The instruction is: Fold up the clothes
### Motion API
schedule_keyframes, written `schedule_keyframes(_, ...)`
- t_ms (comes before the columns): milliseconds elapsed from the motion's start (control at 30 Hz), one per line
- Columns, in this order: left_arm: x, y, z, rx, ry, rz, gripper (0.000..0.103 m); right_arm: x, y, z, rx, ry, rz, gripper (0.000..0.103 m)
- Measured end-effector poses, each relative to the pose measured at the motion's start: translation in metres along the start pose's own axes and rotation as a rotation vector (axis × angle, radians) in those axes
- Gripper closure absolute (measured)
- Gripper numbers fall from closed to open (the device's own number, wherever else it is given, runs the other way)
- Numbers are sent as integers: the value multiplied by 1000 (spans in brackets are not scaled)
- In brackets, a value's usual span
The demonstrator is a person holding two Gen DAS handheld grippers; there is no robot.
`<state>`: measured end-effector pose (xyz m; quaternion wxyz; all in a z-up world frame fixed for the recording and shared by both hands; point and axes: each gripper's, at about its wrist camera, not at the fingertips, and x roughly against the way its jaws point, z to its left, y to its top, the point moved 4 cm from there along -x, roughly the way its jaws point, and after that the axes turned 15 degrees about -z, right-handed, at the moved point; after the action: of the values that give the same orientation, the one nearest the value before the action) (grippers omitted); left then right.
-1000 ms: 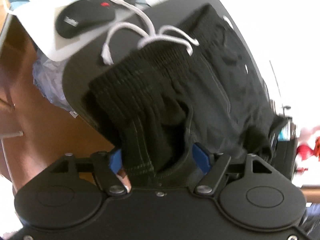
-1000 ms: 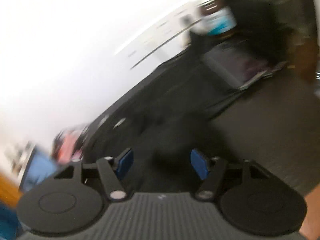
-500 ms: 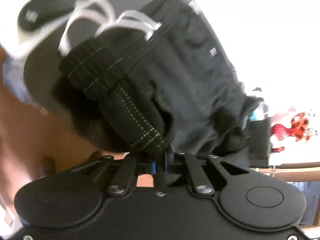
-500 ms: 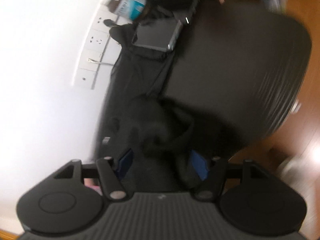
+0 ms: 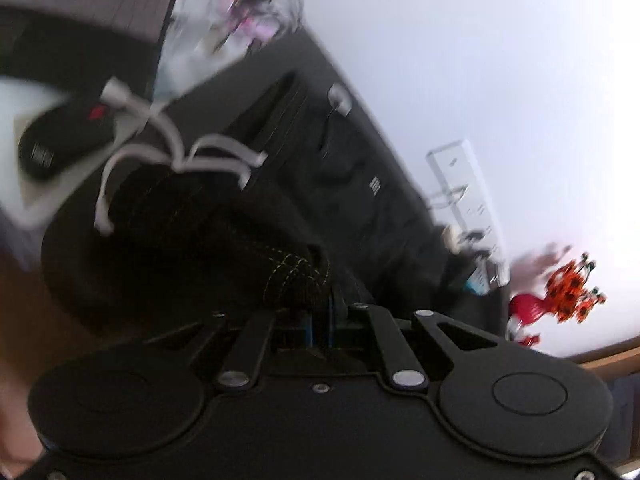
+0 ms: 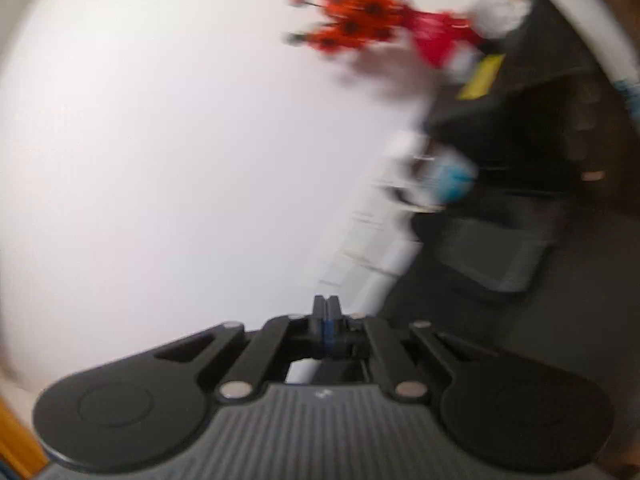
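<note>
Clearly, the black shorts are the anchor here: they lie spread across the dark table, reaching from the near edge back toward the white wall. At the near edge of the shorts, the left gripper is clamped tight on the bunched, stitched waistband, its blue pads pressed together with cloth between them. The white drawstring loops loose off the far-left side of the shorts, and beyond it a black computer mouse sits on a white pad. Behind the shorts, at the top of the left wrist view, stands a clear plastic container with blurred pink and white contents that cannot be identified. To the right of the shorts, against the wall, a white socket strip runs along, and past it a red vase with orange flowers. The right wrist view shows none of the shorts' waistband; instead it looks at the wall, the same orange flowers, a red vase, a black box with a yellow label and a flat grey device on the table, all smeared by motion. The right gripper has its fingers pressed together, and whether any cloth is caught between them cannot be told from this view.
</note>
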<state>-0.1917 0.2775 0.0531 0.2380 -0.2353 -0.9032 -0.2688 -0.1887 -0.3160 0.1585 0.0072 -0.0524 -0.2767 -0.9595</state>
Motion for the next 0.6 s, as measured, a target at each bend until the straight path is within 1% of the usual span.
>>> schedule_keyframes(33, 1, -4, 5, 2, 9, 18, 97, 5, -3, -14, -10, -53, 42, 98)
schedule_keyframes(100, 3, -11, 13, 4, 24, 41, 98, 14, -14, -39, -63, -150, 128, 98)
schedule_keyframes(133, 4, -14, 16, 4, 29, 45, 98, 17, -22, -48, -108, -173, 162, 95)
schedule_keyframes(200, 7, -16, 17, -14, 33, 43, 97, 16, -36, -54, -163, -176, 206, 75)
schedule_keyframes(233, 8, -16, 17, -27, 34, 42, 97, 16, -44, -55, -185, -177, 227, 57)
schedule_keyframes(267, 9, -16, 17, -42, 36, 40, 97, 12, -50, -50, -173, -175, 244, 48)
schedule_keyframes(300, 10, -16, 16, -57, 38, 37, 97, 8, -57, -38, -142, -159, 266, 48)
schedule_keyframes(367, 12, -17, 14, -79, 41, 31, 97, -12, -68, -17, -78, -110, 318, 46)
schedule_keyframes(400, 14, -19, 13, -84, 44, 30, 97, -23, -72, -8, -47, -90, 347, 44)
schedule_keyframes(433, 14, -20, 13, -90, 48, 31, 97, -36, -77, 4, -6, -79, 379, 40)
schedule_keyframes(467, 14, -22, 12, -95, 50, 31, 97, -56, -82, 18, 57, -79, 413, 37)
schedule_keyframes(500, 14, -24, 12, -104, 53, 29, 97, -76, -87, 32, 121, -83, 444, 37)
schedule_keyframes(600, 14, -29, 10, -140, 66, 15, 97, -135, -102, 69, 331, -166, 481, 37)
